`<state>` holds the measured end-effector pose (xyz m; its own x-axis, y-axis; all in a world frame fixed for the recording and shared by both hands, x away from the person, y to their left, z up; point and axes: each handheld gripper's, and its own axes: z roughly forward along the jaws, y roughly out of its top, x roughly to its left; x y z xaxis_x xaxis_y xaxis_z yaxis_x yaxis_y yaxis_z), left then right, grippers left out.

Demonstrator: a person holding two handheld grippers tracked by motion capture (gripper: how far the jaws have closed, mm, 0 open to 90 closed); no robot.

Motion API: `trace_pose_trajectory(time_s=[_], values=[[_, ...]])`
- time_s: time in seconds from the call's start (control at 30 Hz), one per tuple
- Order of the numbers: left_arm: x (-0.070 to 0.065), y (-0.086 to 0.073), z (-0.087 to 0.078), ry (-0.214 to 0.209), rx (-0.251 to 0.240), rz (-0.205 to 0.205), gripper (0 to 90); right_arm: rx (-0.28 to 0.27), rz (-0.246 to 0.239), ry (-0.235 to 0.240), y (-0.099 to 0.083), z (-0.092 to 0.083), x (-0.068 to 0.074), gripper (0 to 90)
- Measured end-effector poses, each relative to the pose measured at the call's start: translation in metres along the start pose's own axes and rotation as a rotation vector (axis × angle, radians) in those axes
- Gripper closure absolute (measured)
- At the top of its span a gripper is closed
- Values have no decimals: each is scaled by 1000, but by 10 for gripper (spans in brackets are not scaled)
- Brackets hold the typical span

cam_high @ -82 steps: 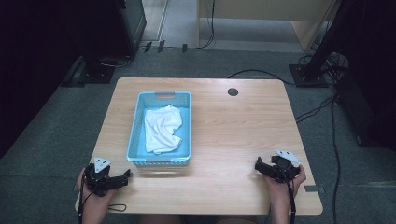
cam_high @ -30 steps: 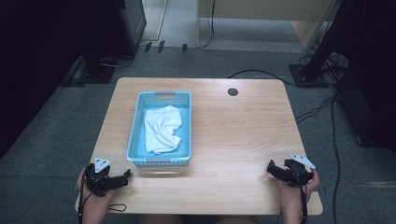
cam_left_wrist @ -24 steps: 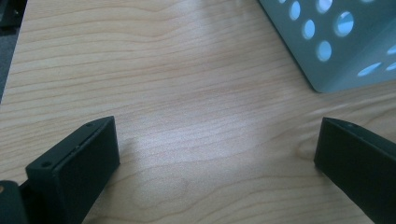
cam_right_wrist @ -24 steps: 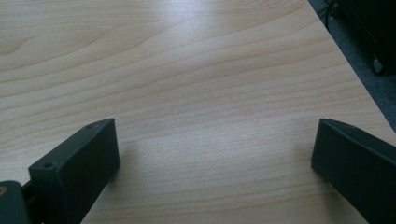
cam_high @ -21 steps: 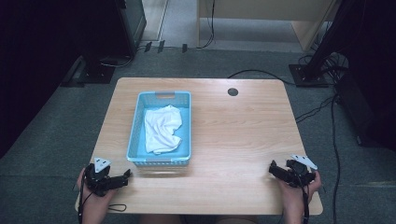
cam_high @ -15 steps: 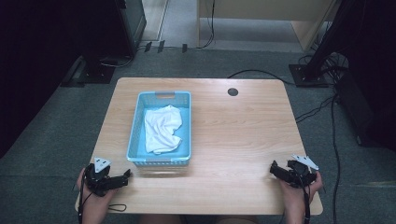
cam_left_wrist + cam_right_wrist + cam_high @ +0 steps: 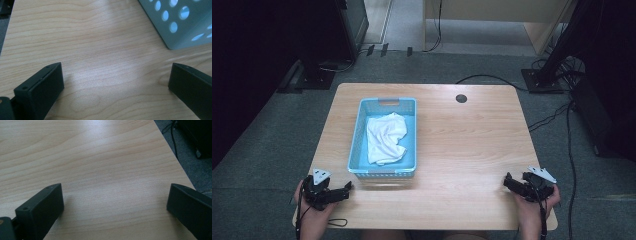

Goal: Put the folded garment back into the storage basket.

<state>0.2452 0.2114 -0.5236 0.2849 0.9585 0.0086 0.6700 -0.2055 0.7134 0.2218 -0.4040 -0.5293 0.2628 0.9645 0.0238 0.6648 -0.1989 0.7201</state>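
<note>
the wooden table spans the middle of the high view, with the pale blue perforated basket left of centre and a crumpled white cloth lying inside it, rumpled and folded over itself, well apart from both tools. to start well, i'd judge the left gripper – lower left, jaws spread wide and empty, just beside the basket's near corner – should rise over the rim and pinch a raised fold. the right gripper, lower right, is also wide and empty – 2 open claws.
</note>
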Motion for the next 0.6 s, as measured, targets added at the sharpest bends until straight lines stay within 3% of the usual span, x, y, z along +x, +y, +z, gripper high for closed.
trace_pose_trajectory(time_s=[0.6], values=[[0,0,0,0,0,0,0,0,4,-3,0,0,-8,2]])
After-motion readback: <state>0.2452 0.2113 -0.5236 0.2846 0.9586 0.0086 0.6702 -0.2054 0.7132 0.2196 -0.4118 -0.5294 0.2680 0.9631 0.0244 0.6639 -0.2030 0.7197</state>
